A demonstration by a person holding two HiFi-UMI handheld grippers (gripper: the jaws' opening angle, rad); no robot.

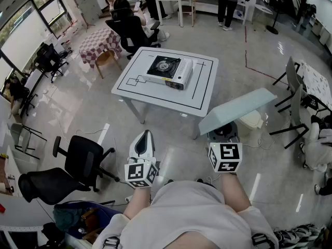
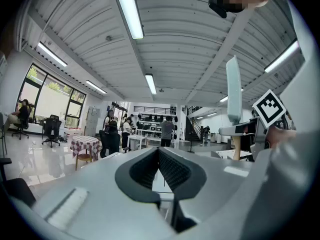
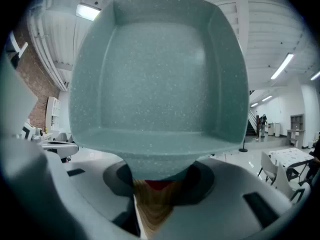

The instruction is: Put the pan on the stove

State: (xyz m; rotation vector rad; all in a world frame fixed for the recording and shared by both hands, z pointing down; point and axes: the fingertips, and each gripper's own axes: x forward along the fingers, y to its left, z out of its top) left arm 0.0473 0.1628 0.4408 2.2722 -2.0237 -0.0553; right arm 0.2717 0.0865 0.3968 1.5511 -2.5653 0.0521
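Closest in, at the foot of the head view: a pale shirt and two forearms stretched forward. Holds the left hand-held gripper (image 1: 146, 136) about level in front of the body, jaws pressed together with nothing between them. Holds the right hand-held gripper (image 1: 223, 135) beside it, clamped on the wooden handle (image 3: 151, 206) of the pan (image 1: 236, 109). Carries that pan tilted in the air above the shiny floor (image 1: 171, 144); speckled blue-green, squarish with rounded corners and raised walls, filling most of the right gripper view. Not on the stove and not on the desk: short of both, off the desk's near right corner as seen from the head.

To the left on the floor, a black office chair (image 1: 78, 162). Farther ahead, a white desk (image 1: 205, 90) marked with black lines. On it, toward the middle, the stove (image 1: 169, 71), silver-sided with a black top and one round burner. To the right of the desk, folding chairs (image 1: 293, 84). Beyond the desk on the left, a small table (image 1: 97, 41) with a checked cloth and a seated person (image 1: 127, 22) in a black chair. Farthest back, white tables and a standing person (image 1: 228, 1).
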